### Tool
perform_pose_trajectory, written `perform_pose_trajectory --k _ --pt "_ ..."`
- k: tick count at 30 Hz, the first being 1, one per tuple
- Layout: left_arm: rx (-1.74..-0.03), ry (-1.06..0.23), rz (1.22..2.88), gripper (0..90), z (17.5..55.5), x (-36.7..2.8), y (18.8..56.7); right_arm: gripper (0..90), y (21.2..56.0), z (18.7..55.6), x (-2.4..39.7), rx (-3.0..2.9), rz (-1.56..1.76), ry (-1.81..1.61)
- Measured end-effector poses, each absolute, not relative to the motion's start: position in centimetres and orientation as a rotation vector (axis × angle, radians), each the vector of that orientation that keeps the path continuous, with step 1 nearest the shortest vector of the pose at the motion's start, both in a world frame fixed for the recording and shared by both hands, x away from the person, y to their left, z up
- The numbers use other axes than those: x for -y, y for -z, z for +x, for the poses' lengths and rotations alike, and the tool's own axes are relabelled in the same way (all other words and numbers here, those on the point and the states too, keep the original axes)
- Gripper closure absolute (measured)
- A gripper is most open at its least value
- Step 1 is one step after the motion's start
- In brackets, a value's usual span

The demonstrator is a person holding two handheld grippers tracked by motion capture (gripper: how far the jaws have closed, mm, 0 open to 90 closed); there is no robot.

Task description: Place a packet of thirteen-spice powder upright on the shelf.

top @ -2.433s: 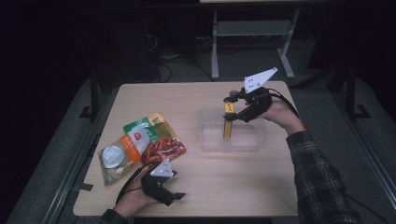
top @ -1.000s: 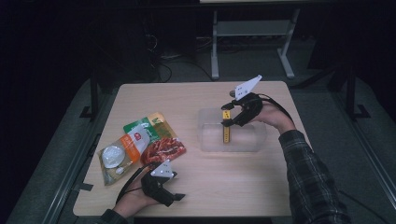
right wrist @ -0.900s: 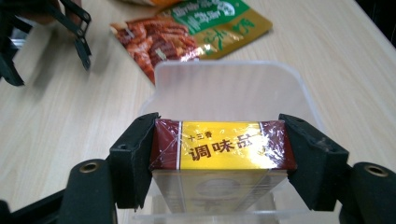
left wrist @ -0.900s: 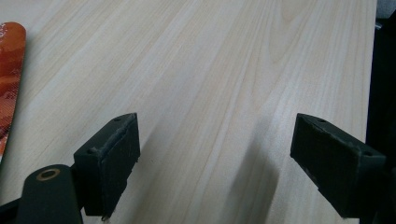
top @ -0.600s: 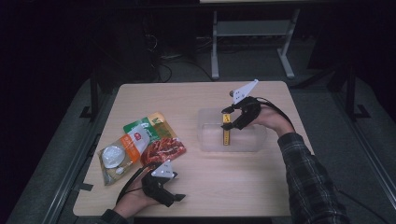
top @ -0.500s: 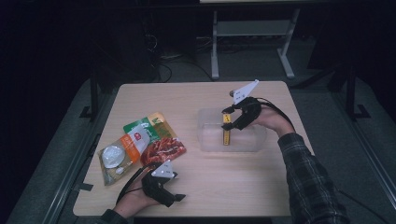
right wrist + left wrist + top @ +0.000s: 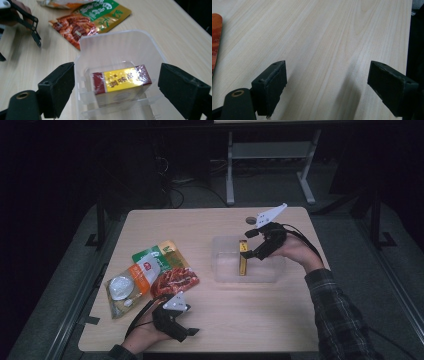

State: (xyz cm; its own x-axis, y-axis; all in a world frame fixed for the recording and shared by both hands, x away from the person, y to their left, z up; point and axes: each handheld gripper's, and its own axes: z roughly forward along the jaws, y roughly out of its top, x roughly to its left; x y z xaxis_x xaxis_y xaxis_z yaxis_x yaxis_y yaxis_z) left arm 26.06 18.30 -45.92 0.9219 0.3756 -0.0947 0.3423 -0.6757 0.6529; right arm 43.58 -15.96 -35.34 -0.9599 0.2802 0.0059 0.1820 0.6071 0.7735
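High view: one yellow box [image 7: 243, 259] with dark red ends, long and narrow, standing on edge inside one clear plastic container [image 7: 246, 266] on the right half of the wooden table [image 7: 220, 325]. Three snack packets on the left half, overlapping: green-and-gold packet [image 7: 159, 254], white-and-orange packet [image 7: 127, 282], red packet [image 7: 174, 280]. Right gripper [image 7: 254, 251] sits at the container's far right corner, jaws aimed at the near end of the box; right hand [image 7: 295, 252] behind it, plaid-sleeved forearm running in from the bottom right. Left gripper [image 7: 189, 334] lies low near the table's front edge, just below the red packet, left hand [image 7: 142, 337] under it.

Left gripper view: jaws wide apart over bare tabletop, nothing between them. Edge of the red packet [image 7: 215, 42] at the frame's left.

Right gripper view: box [image 7: 121, 81] lies in the container [image 7: 113, 45], yellow panel with red characters up, glossy wrap. Jaws have just been opening; they stand wide on either side of the container, pads clear of the box, nothing gripped. Beyond it: red packet [image 7: 72, 28], green-and-gold packet [image 7: 106, 11], and the left gripper [image 7: 32, 30] at upper left.
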Motion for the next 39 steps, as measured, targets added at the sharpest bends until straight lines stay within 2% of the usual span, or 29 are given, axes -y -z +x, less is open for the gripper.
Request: perform_pose_trajectory --k 15,26,39 --pt "-0.525 -0.063 2.351 15.2 26.2 -18.6 45.9 14.1 34.3 37.6 16.4 -2.554 0.572 -1.211" --pt "-0.540 -0.081 2.352 15.3 26.1 -18.6 45.7 14.7 36.9 32.8 16.4 -2.521 0.622 -1.221" --pt "-0.546 -0.093 2.364 15.6 26.1 -18.7 45.6 14.7 41.0 29.3 17.2 -2.526 0.726 -1.232"
